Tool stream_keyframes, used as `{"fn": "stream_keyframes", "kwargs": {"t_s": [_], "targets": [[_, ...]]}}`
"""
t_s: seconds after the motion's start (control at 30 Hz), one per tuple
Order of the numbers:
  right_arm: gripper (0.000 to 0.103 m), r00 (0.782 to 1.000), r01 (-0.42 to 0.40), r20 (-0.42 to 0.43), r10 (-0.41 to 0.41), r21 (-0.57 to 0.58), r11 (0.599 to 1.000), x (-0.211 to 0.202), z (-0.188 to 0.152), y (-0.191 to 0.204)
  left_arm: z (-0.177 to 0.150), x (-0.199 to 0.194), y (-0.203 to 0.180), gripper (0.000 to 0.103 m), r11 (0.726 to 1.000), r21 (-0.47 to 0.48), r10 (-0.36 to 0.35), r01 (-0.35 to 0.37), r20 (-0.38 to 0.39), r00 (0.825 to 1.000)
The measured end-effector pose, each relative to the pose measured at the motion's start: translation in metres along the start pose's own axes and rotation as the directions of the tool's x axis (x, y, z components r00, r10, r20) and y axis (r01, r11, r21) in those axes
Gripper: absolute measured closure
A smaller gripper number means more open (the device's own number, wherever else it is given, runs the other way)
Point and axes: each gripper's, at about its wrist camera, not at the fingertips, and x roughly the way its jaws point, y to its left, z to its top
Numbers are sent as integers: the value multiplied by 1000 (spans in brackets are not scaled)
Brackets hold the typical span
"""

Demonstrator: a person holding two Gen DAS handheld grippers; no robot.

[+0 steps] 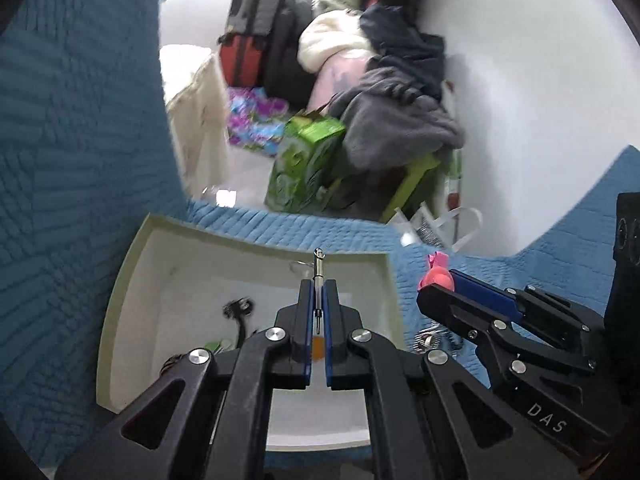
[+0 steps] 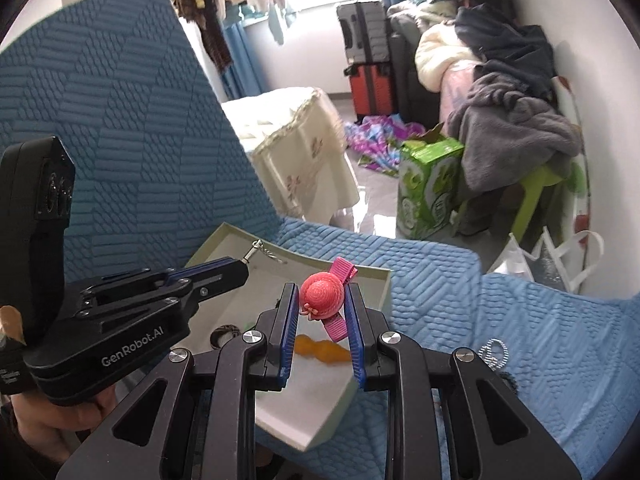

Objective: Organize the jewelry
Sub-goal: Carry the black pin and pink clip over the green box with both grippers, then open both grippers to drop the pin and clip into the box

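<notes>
You're holding both tools over the tray (image 2: 382, 276), L tool (image 1: 319, 300) clamped on a metal pendant (image 1: 318, 280), R tool (image 2: 322, 300) gripping the pink hat clip (image 2: 322, 294), prob. for dropping in.

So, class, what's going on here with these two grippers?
A person is sorting jewelry with two handheld grippers. The left gripper is shut on a thin metal pin over the white tray. The right gripper clamps a pink hat clip above the same tray. A silver piece lies on the blue quilt.
</notes>
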Motion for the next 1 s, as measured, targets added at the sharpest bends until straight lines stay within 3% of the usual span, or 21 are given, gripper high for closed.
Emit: {"fn": "stream_keyframes", "kwargs": {"t_s": [0.13, 0.37, 0.57, 0.7, 0.8, 0.87, 0.9, 0.93, 1.0], "targets": [[82, 998, -15, -55, 13, -29, 999, 28, -2, 3, -3, 19, 10, 99, 997, -14, 71, -72, -60, 996], [82, 992, -34, -121, 26, -58, 998, 60, -5, 4, -5, 32, 25, 99, 992, -60, 102, -109, -110, 989], [81, 991, -45, -125, 39, -46, 998, 62, -4, 1, -6, 29, 31, 99, 990, -77, 109, -119, -122, 987], [73, 992, -64, -108, 59, -42, 997, 53, -1, 1, -5, 21, 29, 99, 990, -80, 107, -115, -102, 989], [72, 995, -53, -92, 48, -48, 997, 42, 1, 1, -4, 11, 28, 98, 991, -86, 91, -98, -79, 993], [70, 996, -45, -73, 42, -44, 998, 31, 2, 1, -4, 6, 24, 81, 993, -84, 82, -87, -69, 994], [70, 997, -43, -62, 40, -43, 998, 26, 2, 0, -4, 3, 23, 65, 993, -81, 79, -84, -57, 995], [70, 998, -39, -48, 37, -45, 998, 19, 1, 1, -3, -1, 20, 56, 994, -76, 77, -79, -40, 996], [68, 1000, -22, -23, 21, -51, 998, 7, 0, 0, -2, -11, 15, 55, 996, -71, 62, -62, -4, 998]]}}
